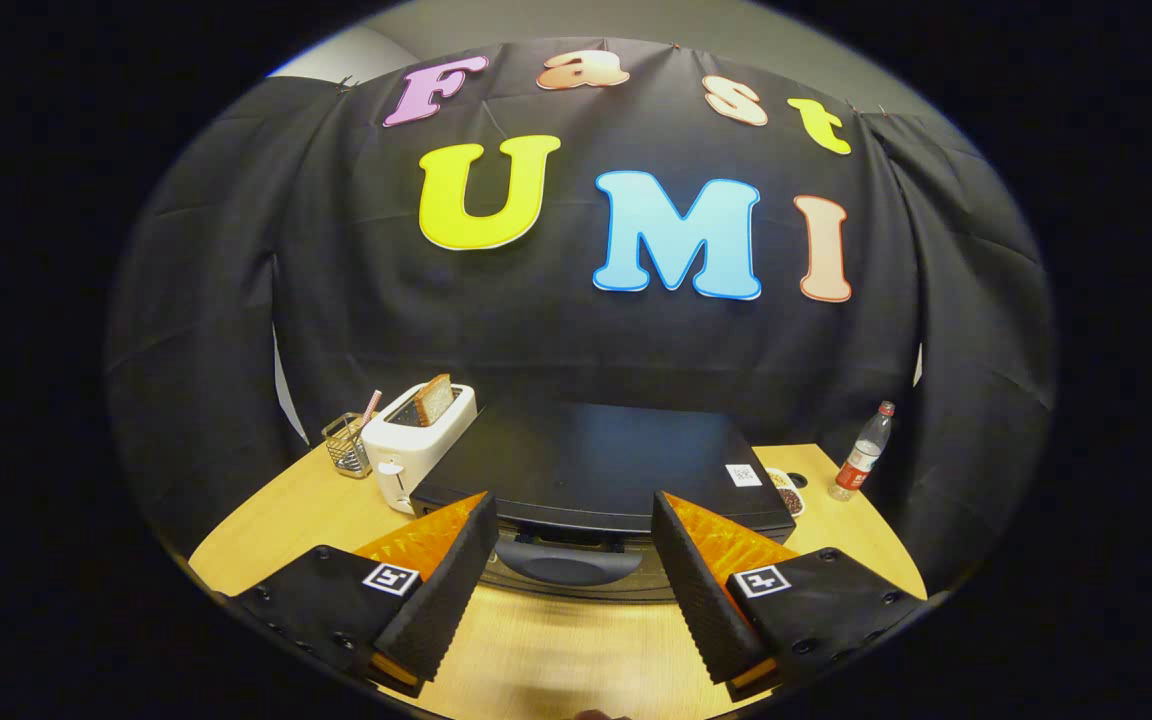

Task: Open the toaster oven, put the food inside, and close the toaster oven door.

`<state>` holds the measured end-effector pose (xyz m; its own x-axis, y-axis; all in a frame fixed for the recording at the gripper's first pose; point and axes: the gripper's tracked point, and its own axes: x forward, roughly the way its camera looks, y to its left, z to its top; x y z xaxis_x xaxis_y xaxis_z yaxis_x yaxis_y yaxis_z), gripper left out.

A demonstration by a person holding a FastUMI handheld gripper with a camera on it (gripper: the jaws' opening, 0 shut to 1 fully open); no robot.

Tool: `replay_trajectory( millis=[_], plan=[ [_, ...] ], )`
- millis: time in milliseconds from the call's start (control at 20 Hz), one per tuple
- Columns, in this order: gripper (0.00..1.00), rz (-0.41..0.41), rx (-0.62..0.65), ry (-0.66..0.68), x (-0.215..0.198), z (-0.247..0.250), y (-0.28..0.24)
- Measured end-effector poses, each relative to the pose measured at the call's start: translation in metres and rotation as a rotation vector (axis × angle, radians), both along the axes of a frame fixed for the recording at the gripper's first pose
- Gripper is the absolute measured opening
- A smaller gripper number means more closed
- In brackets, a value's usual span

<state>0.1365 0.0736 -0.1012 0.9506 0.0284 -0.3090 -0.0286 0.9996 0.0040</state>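
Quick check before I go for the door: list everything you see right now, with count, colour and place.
toaster oven: one, black, on the table just ahead of the fingers, door shut
oven door handle: one, dark grey, between the fingertips
pop-up toaster: one, white, left of the oven, touching or nearly so
bread slice: one, brown, standing in the toaster slot
wire basket: one, metal, left of the toaster, a pink stick in it
small bowl: one, white, dark bits inside, by the oven's right rear corner
bottle: one, clear, red cap and label, right of the bowl
table: one, light wood
tool: one, fingers open, either side of the handle, not touching it
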Motion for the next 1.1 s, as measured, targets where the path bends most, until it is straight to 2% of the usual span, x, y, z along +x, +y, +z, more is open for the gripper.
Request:
replay_trajectory(
  millis=[300, 750, 1100],
  plan=[
    [0.99, -0.032, -0.036, 0.049, 0.021, -0.030, -0.001],
    [0.98, -0.091, 0.047, 0.131, 0.040, -0.064, -0.008],
    [0.99, -0.082, 0.054, 0.153, 0.028, -0.070, -0.005]
  ],
)
